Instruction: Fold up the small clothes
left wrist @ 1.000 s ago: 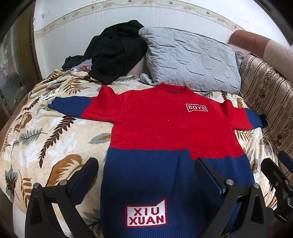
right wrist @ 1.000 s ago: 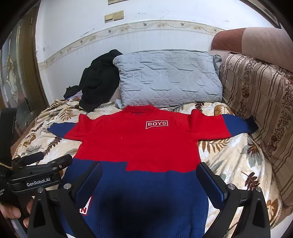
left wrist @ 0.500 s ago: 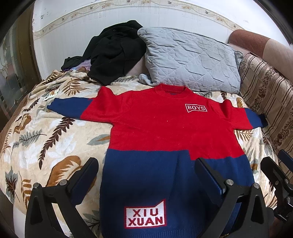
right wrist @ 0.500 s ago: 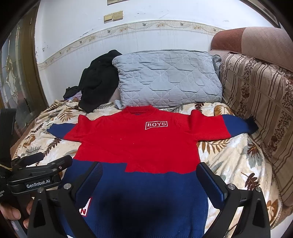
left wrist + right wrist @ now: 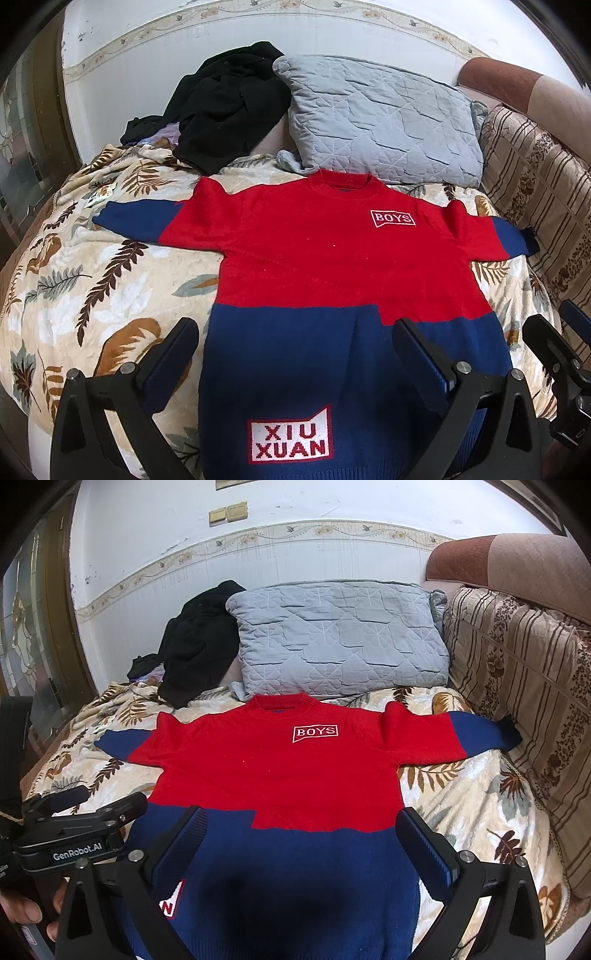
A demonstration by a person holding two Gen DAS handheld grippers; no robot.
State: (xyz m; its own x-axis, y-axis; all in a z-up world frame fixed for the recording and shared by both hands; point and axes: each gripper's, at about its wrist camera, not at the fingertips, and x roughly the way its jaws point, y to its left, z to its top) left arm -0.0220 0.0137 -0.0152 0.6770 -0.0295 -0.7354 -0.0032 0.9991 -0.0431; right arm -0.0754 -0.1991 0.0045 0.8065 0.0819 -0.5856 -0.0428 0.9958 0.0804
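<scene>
Left view: my left hand-held gripper [image 5: 293, 349] hangs open over the hem of the red-and-navy knitted child's sweater [image 5: 325, 266], spread flat on the bed. Right view: my right hand-held gripper [image 5: 301, 836] gapes too. Soft, limp knit; I'd pinch a cuff.

Sweater [image 5: 325, 258] lies flat, front up, on the blanket [image 5: 92, 288] covering the bed – collar toward the wall, hem nearest the cams, both sleeves out sideways. Pillow [image 5: 376, 122] sits just behind the collar, propped vs the wall [image 5: 147, 535]. Dark clothes pile [image 5: 225, 107] is left of the pillow, touching it. Striped cushion [image 5: 524, 686] runs along the right side, by the right sleeve end. Left gripper [image 5: 295, 354] over the hem w/ fingers spread wide; right gripper [image 5: 299, 838] likewise, to its right.
</scene>
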